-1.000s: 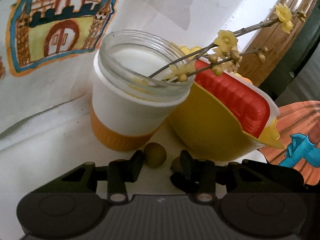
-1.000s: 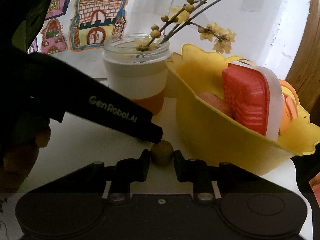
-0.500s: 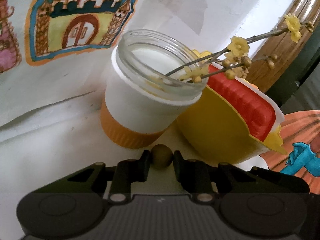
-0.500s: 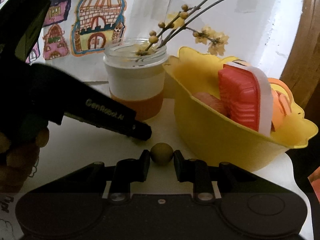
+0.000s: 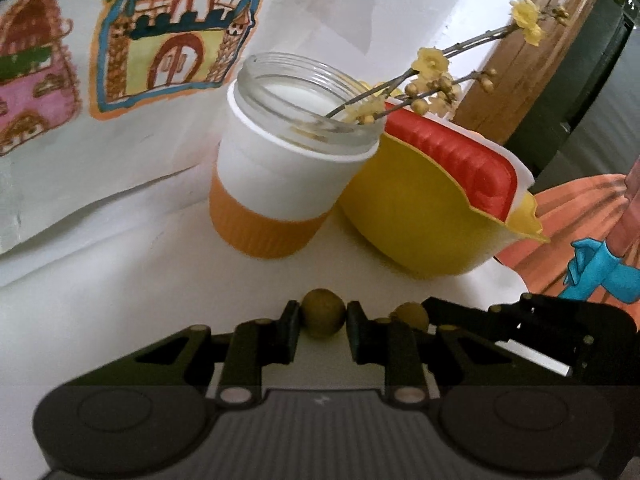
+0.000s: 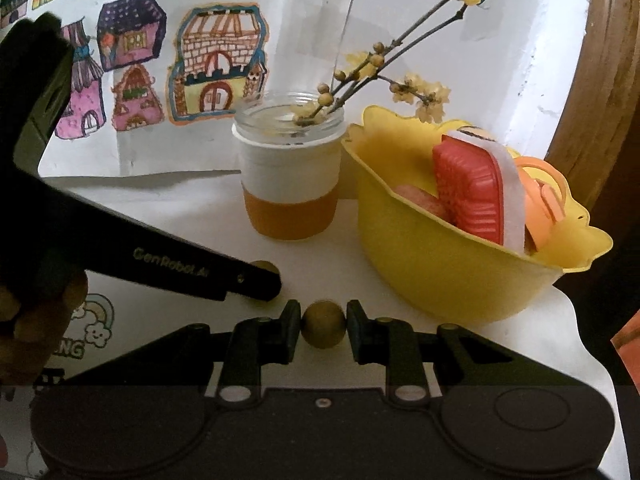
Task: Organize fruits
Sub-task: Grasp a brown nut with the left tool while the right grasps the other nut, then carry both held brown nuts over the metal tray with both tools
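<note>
Left wrist view shows your left gripper [image 5: 323, 316] clenched on a small round olive-green fruit [image 5: 322, 313], its two black fingers pressing the fruit from either side just above the white tabletop [image 5: 120, 280]. Your right gripper [image 6: 323, 322] grips a second small round olive-brown fruit [image 6: 323, 323] the same way, and the two tools sit side by side, the left one's black body crossing the right wrist view from the left edge. Each hand carrying one fruit suggests you mean to deliver both at once. Ahead of both grippers stands a glass jar with a white and orange sleeve [image 5: 286, 172], holding thin brown twigs with yellow blossoms and buds [image 6: 384, 60]. Touching or very nearly touching the jar's right side is a yellow plastic bowl with a wavy rim [image 6: 460, 268], already holding a red ribbed toy slice with a white edge [image 6: 472, 192], an orange toy piece [image 6: 544, 200] and a pinkish piece low inside that is hard to identify. That filled bowl is likely where your fruits belong. The twigs lean out over the bowl's rim, so you would probably need to approach from the open front side to avoid brushing them. Children's drawings of colourful houses [image 6: 216, 68] hang on the white wall behind.
</note>
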